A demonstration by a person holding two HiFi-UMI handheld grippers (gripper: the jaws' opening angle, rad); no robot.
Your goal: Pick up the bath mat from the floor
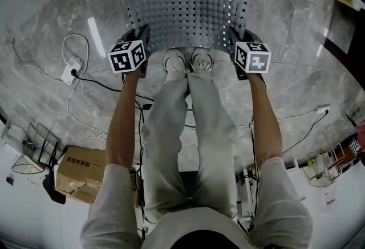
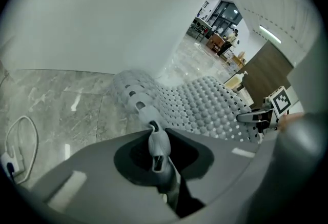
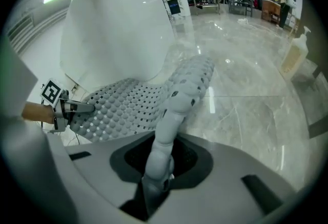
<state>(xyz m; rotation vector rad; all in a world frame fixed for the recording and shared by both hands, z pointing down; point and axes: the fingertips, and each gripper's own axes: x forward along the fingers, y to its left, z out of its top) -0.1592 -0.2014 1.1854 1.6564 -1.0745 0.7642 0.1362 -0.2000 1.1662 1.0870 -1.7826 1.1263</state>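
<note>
The left hand-held gripper is pinching one near corner of the grey bath mat, and the right hand-held gripper is pinching the other near corner. The mat is stretching between them, just in front of the person's white shoes, over the shiny stone floor.

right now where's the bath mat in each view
Head view: the bath mat is at top centre, gripped at its near corners by the left gripper and right gripper.
Left gripper view: it runs up from the shut jaws at centre and spreads to the right.
Right gripper view: it runs up from the shut jaws at centre and spreads to the left.
Shared landmark: the grey marble floor.
</note>
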